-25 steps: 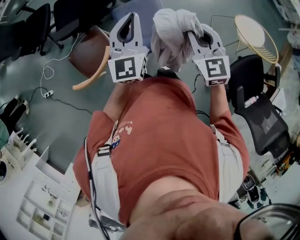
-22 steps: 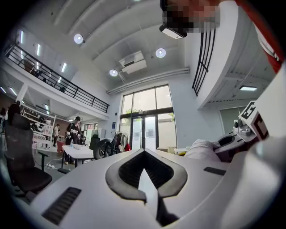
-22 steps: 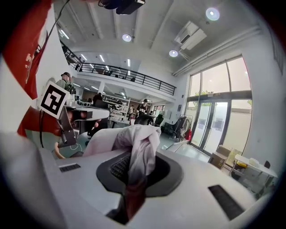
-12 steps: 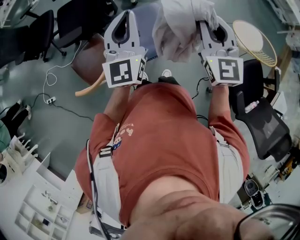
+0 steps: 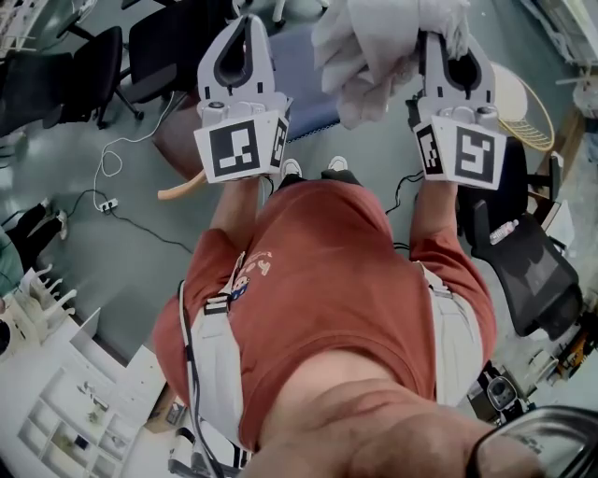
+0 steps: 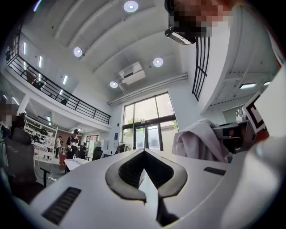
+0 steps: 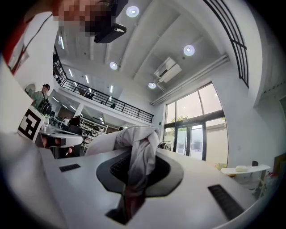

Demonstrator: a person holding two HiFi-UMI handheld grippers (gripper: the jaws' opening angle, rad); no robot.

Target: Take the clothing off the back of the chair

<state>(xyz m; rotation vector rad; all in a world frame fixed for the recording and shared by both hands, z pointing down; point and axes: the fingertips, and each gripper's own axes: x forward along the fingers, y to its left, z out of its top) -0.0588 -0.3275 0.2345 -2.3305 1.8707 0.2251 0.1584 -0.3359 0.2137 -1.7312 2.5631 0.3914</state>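
**Right tool holds clothing up high, left tool shut and empty**

Head view: both tools are raised in front of the person, side by side and apart. The right tool [image 5: 448, 51] is clamped on the clothing [image 5: 383, 42], a pale, whitish bundle of crumpled fabric. The bundle bunches over that tool's tips and hangs toward the gap between the two tools, at the top edge of the frame. It is up in the air, well above the floor [image 5: 93, 252], touching no chair.

Right gripper view: a fold of the clothing [image 7: 138, 147] runs down between the jaws of the right tool [image 7: 134, 165]. The jaws are nearly together, pinching the fabric. The rest drapes over the tips to the left.

Left gripper view: the jaws of the left tool [image 6: 144, 154] are together, tips meeting, nothing between them. The clothing [image 6: 199, 141] shows off to the right, not touching this tool.

Head view: the left tool [image 5: 248, 23] is beside the bundle, apart from it.

Below the left tool is a brown chair [image 5: 177, 140] with a curved wooden arm. A black office chair [image 5: 523, 261] is at the right, with a round wire-frame piece [image 5: 523, 98] just above it in the frame. A white cable [image 5: 112, 168] loops on the floor at left. A white shelf unit [image 5: 75, 420] sits at bottom left. The person's red shirt [image 5: 327, 280] fills the middle.
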